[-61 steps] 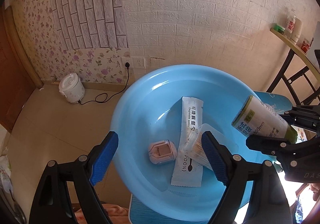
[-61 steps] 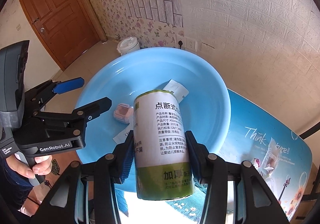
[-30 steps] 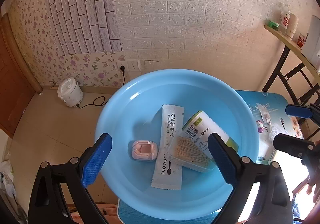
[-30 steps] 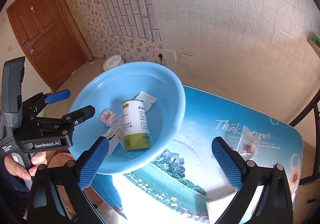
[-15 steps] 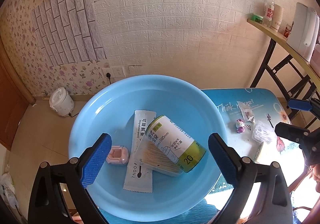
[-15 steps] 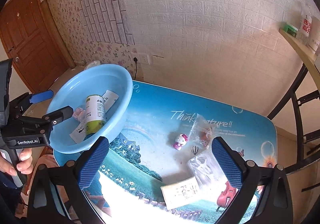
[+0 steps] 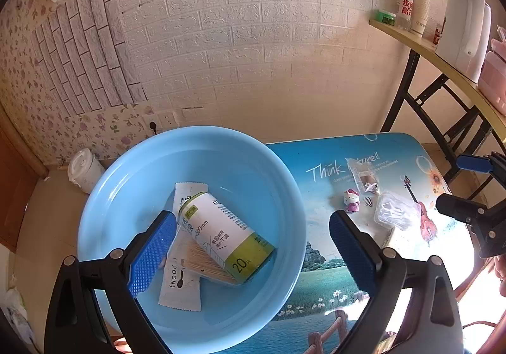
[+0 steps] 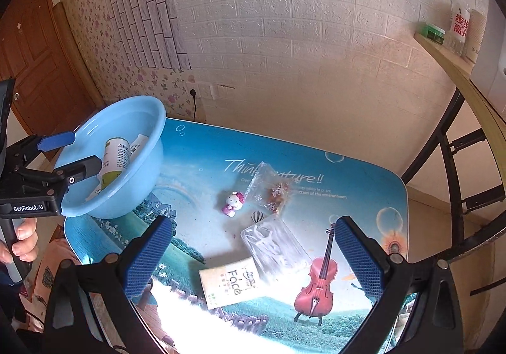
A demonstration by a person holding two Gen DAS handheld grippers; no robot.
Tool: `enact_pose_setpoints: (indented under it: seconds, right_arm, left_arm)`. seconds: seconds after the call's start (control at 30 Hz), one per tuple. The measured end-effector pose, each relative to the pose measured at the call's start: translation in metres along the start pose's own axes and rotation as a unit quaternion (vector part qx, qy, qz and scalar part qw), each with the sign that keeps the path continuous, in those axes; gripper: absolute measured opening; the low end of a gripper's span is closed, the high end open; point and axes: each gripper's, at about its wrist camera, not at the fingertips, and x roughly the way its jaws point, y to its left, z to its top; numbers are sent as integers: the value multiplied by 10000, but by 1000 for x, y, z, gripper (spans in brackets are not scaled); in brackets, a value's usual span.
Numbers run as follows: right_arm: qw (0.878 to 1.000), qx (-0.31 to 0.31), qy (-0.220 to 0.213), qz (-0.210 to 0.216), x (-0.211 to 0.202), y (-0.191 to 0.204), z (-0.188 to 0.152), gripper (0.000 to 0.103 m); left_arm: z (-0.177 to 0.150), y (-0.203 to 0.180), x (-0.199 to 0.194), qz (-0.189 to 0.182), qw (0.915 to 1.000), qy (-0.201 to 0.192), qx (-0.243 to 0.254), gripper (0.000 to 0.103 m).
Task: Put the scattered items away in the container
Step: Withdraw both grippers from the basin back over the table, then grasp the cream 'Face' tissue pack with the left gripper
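Note:
A light blue basin (image 7: 132, 170) (image 8: 142, 177) stands at the table's left end. In it lie a white and green roll (image 7: 224, 233) (image 8: 115, 158), a white spoon packet (image 7: 180, 284) and a clear box of cotton swabs (image 7: 202, 262). On the table lie a Hello Kitty figure (image 8: 233, 202) (image 7: 351, 199), a clear trinket bag (image 8: 272, 189), a clear plastic box (image 8: 275, 246) (image 7: 395, 211) and a Face packet (image 8: 232, 282). My left gripper (image 7: 251, 249) is open above the basin's right rim. My right gripper (image 8: 253, 254) is open above the clear box.
The picture-printed blue table (image 8: 363, 195) stands against a white brick wall. A black-framed wooden shelf (image 8: 455, 75) with bottles stands to the right. A rice cooker (image 7: 83, 169) sits on the floor by the wall. A wooden door (image 8: 34, 69) is at far left.
My right gripper has let the roll go into the basin, opened and drawn back right over the table items. My left gripper has risen and shifted right.

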Motion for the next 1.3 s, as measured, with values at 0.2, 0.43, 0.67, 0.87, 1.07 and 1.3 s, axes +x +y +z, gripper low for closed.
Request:
enact_pose_setpoints:
  seconds: [0.2,0.43,0.67,0.87,1.07,1.3]
  right_arm:
    - [9998,142,44,-92,-6,-27,-9,103]
    - [9994,284,125,-171,-11,-53,-24,103]
    - [9985,452,215,-216,-11,-71,-39,103]
    - [9986,433,273,-138,-11,-77,-46,97]
    - [9987,433,268,-101,-11,-81,-49,97]
    - [9985,456,283,-118,-10,-86,-51,97]
  left_arm:
    - [3,-22,4,-120,9999,37,102,98]
    - [4,-46,8,-291,9993,93,227,98]
    - [3,-70,11,-411,9981,137,449,98]
    - [-6,-93,12,-565,9953,207,760,98]
    - [-13,-112,13,-787,9910,277,1049,98]
    - [-32,-139,30,-964,9824,525,1509,98]
